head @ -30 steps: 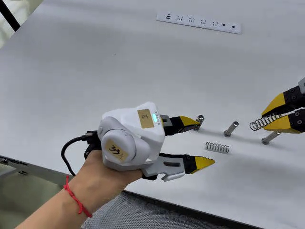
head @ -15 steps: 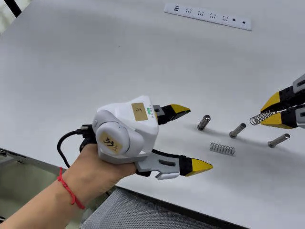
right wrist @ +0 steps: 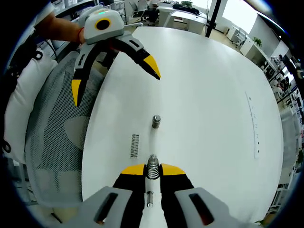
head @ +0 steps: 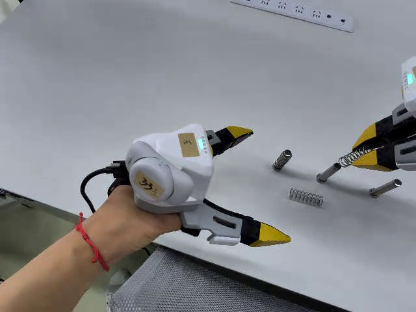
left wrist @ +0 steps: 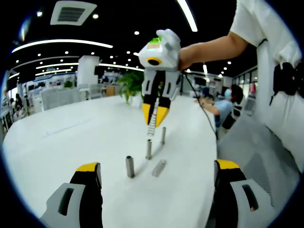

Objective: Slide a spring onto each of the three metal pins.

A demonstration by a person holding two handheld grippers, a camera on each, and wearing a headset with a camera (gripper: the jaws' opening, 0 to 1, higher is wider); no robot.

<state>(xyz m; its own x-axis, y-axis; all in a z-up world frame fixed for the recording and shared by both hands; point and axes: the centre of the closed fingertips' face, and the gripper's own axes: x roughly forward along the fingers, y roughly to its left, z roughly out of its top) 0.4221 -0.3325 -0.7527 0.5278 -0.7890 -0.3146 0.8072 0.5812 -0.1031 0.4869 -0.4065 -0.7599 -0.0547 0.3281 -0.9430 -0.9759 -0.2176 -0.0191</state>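
While right claw (head: pixel 359 155) pinches one spring (head: pixel 350 156), left claw (head: pixel 268 186) spread; three pins (head: pixel 328 173), one loose spring (head: pixel 305 197).

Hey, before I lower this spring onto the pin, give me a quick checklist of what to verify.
1. Right hand-held gripper shut on held spring: ok.
2. Held spring's free end close to middle pin top: ok.
3. Spring exactly in line with that pin: cannot tell.
4. Middle pin bare: ok.
5. Left hand-held gripper open, apart from the pins: ok.
6. Loose spring lying ready for last bare pin: ok.
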